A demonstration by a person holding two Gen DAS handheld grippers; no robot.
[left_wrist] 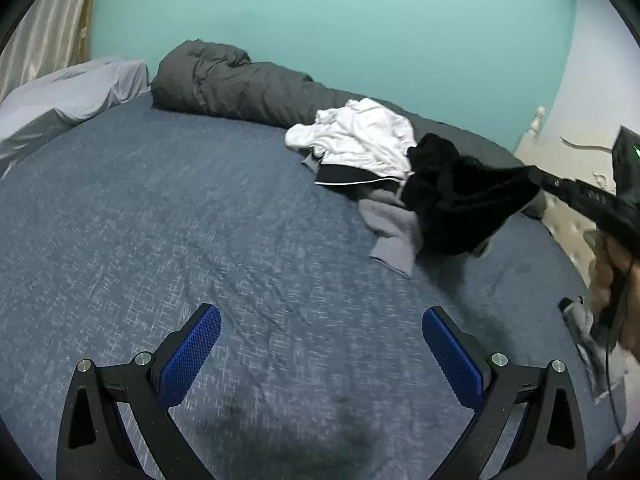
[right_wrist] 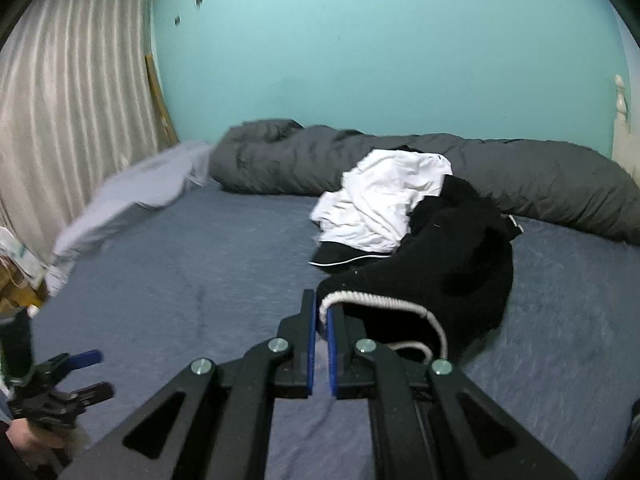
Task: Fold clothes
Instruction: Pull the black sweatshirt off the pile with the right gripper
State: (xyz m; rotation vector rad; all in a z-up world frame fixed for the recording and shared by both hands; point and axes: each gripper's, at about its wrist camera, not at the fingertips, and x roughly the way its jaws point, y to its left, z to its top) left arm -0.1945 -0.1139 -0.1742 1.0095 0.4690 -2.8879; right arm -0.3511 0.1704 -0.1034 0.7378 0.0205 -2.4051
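A pile of clothes lies on the blue bed sheet [left_wrist: 160, 220]: a white garment [left_wrist: 360, 136] at the back, a grey piece [left_wrist: 392, 232] in front, and a black fleece garment [left_wrist: 460, 200] with a white drawstring [right_wrist: 376, 302]. My right gripper [right_wrist: 321, 312] is shut on the edge of the black garment [right_wrist: 440, 264] and holds that edge lifted off the pile. In the left wrist view the right gripper [left_wrist: 538, 178] comes in from the right. My left gripper [left_wrist: 320, 316] hovers open over bare sheet, well to the left of the pile.
A rolled dark grey duvet [left_wrist: 240, 84] runs along the teal wall at the back. A pale pillow [left_wrist: 72, 88] lies at the far left by a curtain [right_wrist: 72, 100]. A cream bedpost [right_wrist: 622, 120] stands at the right end of the bed.
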